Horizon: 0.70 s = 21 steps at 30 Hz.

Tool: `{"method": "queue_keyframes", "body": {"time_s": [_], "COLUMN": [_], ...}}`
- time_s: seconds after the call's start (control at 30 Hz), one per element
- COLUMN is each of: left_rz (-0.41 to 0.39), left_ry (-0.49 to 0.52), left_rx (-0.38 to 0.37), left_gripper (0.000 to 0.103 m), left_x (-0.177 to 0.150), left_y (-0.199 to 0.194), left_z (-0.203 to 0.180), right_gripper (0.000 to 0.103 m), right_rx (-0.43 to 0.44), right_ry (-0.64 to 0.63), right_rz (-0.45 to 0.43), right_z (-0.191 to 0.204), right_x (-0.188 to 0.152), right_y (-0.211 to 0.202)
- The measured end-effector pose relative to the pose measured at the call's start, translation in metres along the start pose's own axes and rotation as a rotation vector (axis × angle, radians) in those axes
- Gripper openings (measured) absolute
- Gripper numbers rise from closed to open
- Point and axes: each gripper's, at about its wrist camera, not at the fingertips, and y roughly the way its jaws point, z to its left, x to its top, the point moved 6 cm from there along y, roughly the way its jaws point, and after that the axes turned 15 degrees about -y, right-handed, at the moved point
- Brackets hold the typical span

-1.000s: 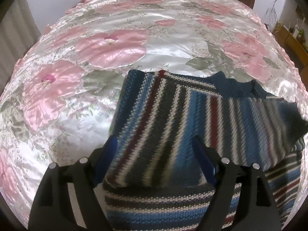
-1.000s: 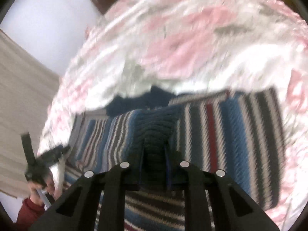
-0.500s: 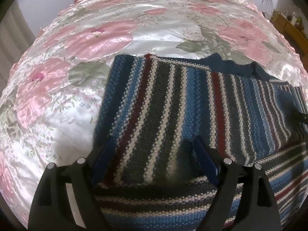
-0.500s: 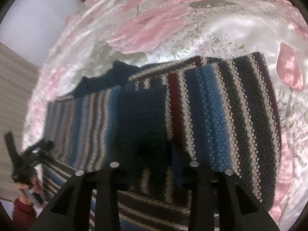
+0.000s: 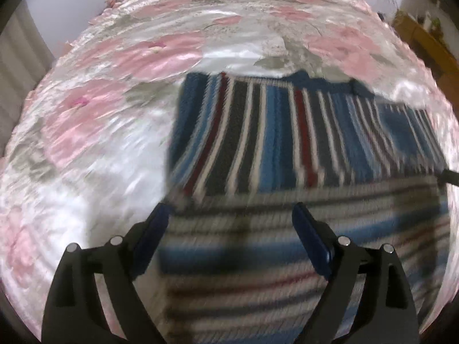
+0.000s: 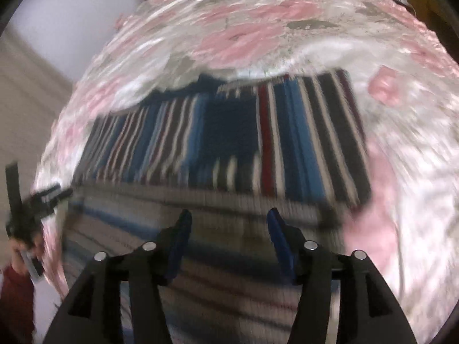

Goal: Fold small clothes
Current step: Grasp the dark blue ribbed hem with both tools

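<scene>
A small striped knit sweater (image 5: 272, 143) in blue, grey, white and dark red lies on the bed, its sleeves folded across the body so their stripes run upright over the level stripes of the lower part (image 5: 287, 258). My left gripper (image 5: 231, 218) hovers open over the sweater's near left part with nothing between its fingers. In the right wrist view the same sweater (image 6: 229, 143) shows a dark navy cuff (image 6: 229, 123) lying flat. My right gripper (image 6: 228, 222) is open above the lower part, holding nothing. Both views are blurred by motion.
A satin bedspread (image 5: 114, 100) with pink flowers covers the bed all around the sweater. The left gripper (image 6: 34, 200) and a hand in a red sleeve (image 6: 14, 286) show at the left edge of the right wrist view. Wooden furniture (image 5: 424, 37) stands at the far right.
My right gripper has let go of the navy cuff and opened; the sleeve now lies flat. Both grippers have drawn back toward the sweater's near part.
</scene>
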Motion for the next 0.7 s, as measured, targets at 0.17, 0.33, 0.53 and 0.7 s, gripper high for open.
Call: {"method": "queue_keyframes", "body": {"time_s": [0.17, 0.33, 0.53, 0.7], "left_rz": [0.057, 0.123, 0.169, 0.222], "left_ry": [-0.018, -0.088, -0.110, -0.167], "left_rx": [0.045, 0.058, 0.023, -0.011], "left_gripper": [0.089, 0.089, 0.089, 0.089], "left_x": [-0.073, -0.131, -0.175, -0.200], "left_y": [-0.023, -0.033, -0.042, -0.034], "left_z": [0.040, 0.070, 0.077, 0.088], "right_gripper": [0.068, 0.072, 0.076, 0.077], "right_rx": [-0.037, -0.028, 0.003, -0.008], "right_ry": [-0.025, 0.050, 0.122, 0.107], "right_rz": [0.055, 0.100, 0.117, 0.137], "right_z": [0.017, 0.027, 0.041, 0.050], "right_x": [-0.083, -0.153, -0.204, -0.231], "right_y": [-0.029, -0.042, -0.050, -0.046]}}
